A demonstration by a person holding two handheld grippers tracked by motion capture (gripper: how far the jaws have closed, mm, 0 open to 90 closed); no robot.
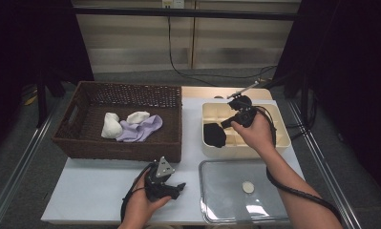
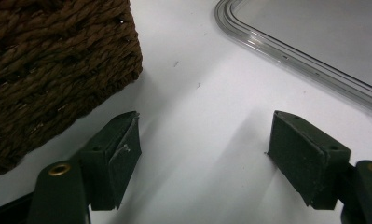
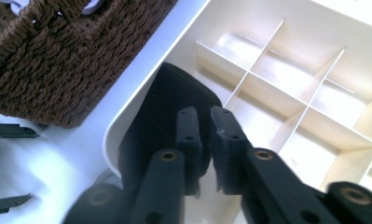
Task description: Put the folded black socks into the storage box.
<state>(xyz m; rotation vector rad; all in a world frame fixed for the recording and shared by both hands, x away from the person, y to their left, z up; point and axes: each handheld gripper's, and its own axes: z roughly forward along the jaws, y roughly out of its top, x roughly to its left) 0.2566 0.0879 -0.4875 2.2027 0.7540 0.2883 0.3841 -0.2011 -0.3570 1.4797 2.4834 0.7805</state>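
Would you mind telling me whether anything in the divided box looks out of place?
The black cloth sits bunched at the left end of the cream divided box, spreading over its dividers rather than tucked into one compartment. Nothing looks spilled or damaged.

Both forearms are bare, with no sleeves. Each hand holds a black gripper: the left gripper (image 1: 177, 187) carries a grey three-cornered plate at its twelve o'clock side, and the right gripper (image 1: 225, 124) trails a thick black cable. Its dark green-black jaws have brass-ringed screw holes and worn pads (image 3: 229, 149).
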